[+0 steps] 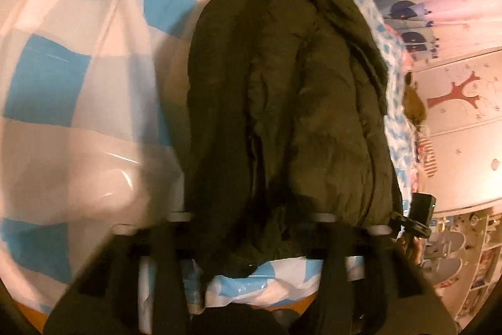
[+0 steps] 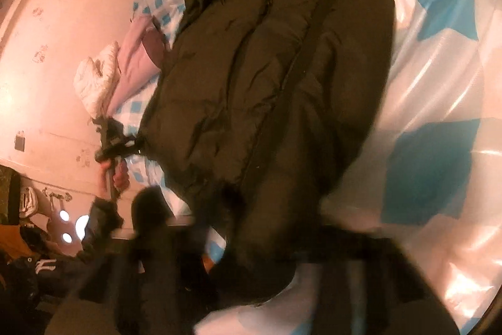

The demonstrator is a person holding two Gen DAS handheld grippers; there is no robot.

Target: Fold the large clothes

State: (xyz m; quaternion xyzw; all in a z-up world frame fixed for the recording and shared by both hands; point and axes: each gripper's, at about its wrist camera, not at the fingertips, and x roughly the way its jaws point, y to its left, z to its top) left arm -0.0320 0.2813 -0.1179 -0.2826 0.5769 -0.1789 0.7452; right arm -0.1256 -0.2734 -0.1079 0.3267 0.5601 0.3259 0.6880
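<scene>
A dark olive padded jacket (image 1: 282,102) lies lengthwise on a bed under a blue-and-white checked plastic sheet (image 1: 62,77). At the bottom of the left wrist view my left gripper (image 1: 251,240) is shut on the jacket's near hem, and the cloth hides its fingertips. The right wrist view shows the same jacket (image 2: 276,77), with my right gripper (image 2: 266,256) blurred and shut on the near hem. Each gripper also shows in the other's view, pinching a hem corner: the right gripper (image 1: 404,220) and the left gripper (image 2: 125,143), held by a hand (image 2: 120,175).
A pink garment (image 2: 135,58) and a white padded one (image 2: 94,80) lie at the bed's edge by the wall. A brown soft toy (image 1: 414,105) sits against a whale-print curtain (image 1: 404,11). Shelves (image 1: 470,256) stand at the lower right. A person's dark sleeve (image 2: 100,218) reaches in.
</scene>
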